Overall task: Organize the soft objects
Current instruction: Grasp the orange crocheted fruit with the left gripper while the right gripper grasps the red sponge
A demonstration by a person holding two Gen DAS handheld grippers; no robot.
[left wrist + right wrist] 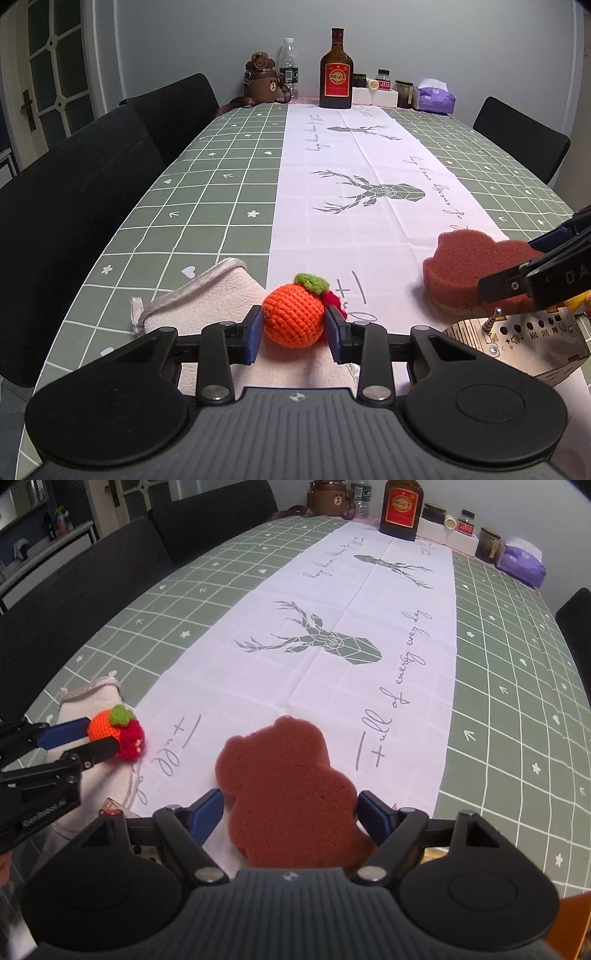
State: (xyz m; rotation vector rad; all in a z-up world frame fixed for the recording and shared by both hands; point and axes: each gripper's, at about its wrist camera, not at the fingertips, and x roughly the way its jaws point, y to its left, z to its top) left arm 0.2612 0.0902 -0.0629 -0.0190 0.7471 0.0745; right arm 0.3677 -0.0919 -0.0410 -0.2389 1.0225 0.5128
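My left gripper [294, 334] is shut on an orange crocheted fruit [293, 320] with a green leaf, above a cream cloth [214, 299]. A red crocheted berry [334, 300] sits just behind it. In the right wrist view the orange fruit [103, 725] and red berry [132, 740] show at the left, held by the left gripper [83, 738]. My right gripper [291, 814] is shut on a brown bear-shaped sponge [286, 786], its pads [207, 812] pressing both sides. The sponge [472, 266] shows at the right in the left wrist view.
A wooden box with buttons [524, 339] lies at the near right. Bottles [336, 70], a bear flask [264, 79], jars and a purple tissue pack [434, 96] stand at the table's far end. Black chairs [74, 206] line the left side; one [521, 138] is on the right.
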